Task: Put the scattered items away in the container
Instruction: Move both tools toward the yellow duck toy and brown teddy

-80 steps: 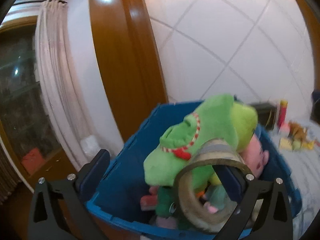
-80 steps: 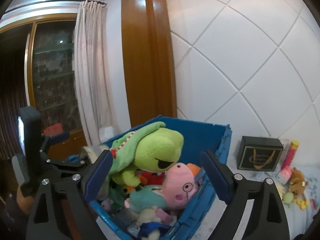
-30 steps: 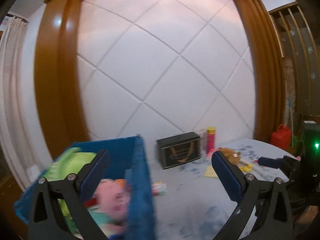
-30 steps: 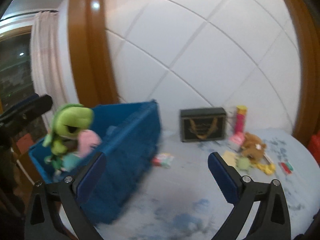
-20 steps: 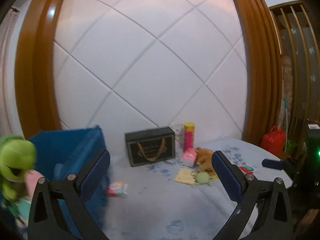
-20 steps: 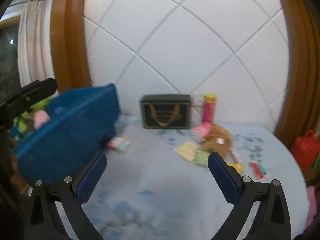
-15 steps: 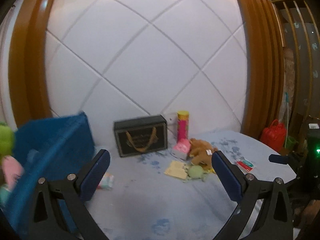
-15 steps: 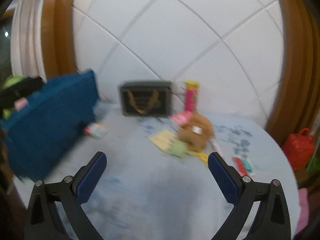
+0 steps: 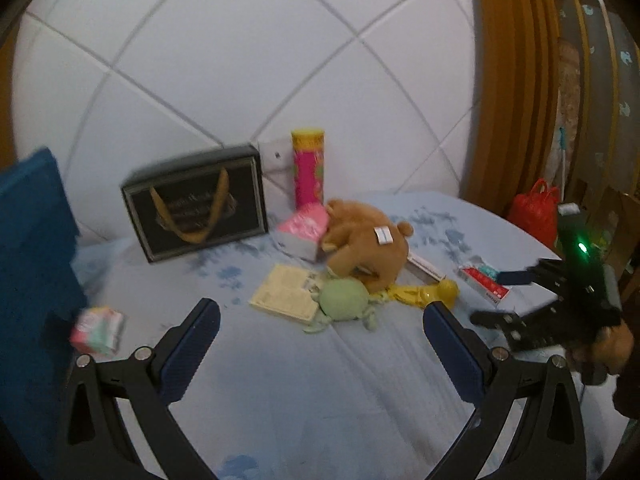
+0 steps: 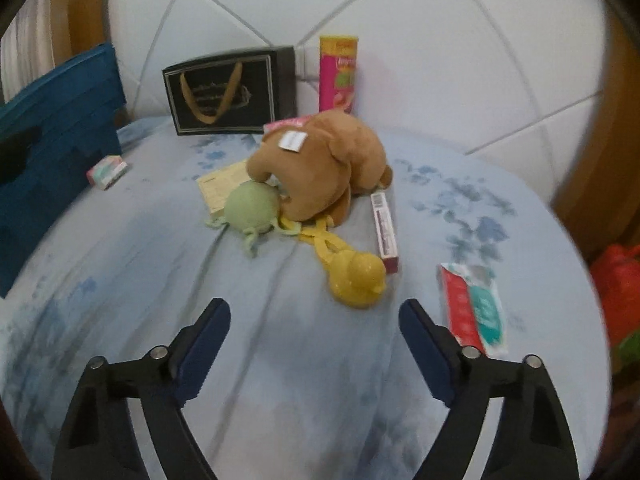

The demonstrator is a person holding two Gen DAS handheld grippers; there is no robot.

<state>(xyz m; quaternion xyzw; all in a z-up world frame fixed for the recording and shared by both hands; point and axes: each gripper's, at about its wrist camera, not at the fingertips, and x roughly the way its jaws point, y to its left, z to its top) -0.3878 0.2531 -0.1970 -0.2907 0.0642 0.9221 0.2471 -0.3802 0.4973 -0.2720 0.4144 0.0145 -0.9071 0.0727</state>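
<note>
Scattered items lie on the pale blue bedspread [image 10: 140, 264]: a brown plush bear [image 10: 324, 164], a green round plush [image 10: 250, 208], a yellow duck toy [image 10: 356, 276], a flat yellow card [image 10: 220, 184], a long pink box [image 10: 384, 228] and a red-and-teal toothpaste box [image 10: 476, 312]. The blue container [image 10: 52, 120] stands at the left. My right gripper [image 10: 314, 316] hovers just short of the duck, its jaws closing with nothing between them. My left gripper [image 9: 320, 320] is open and empty, short of the green plush [image 9: 344, 300]. The right gripper also shows at the right edge of the left wrist view.
A black gift box [image 10: 228, 92] and a pink snack tube [image 10: 338, 76] stand against the white padded headboard. A small pastel box [image 10: 106, 172] lies beside the container. A red bag [image 9: 532, 212] hangs past the bed's right edge.
Both grippers swung right from over the container and dropped toward the pile of items, which now looms much larger. The right gripper's jaws have narrowed.
</note>
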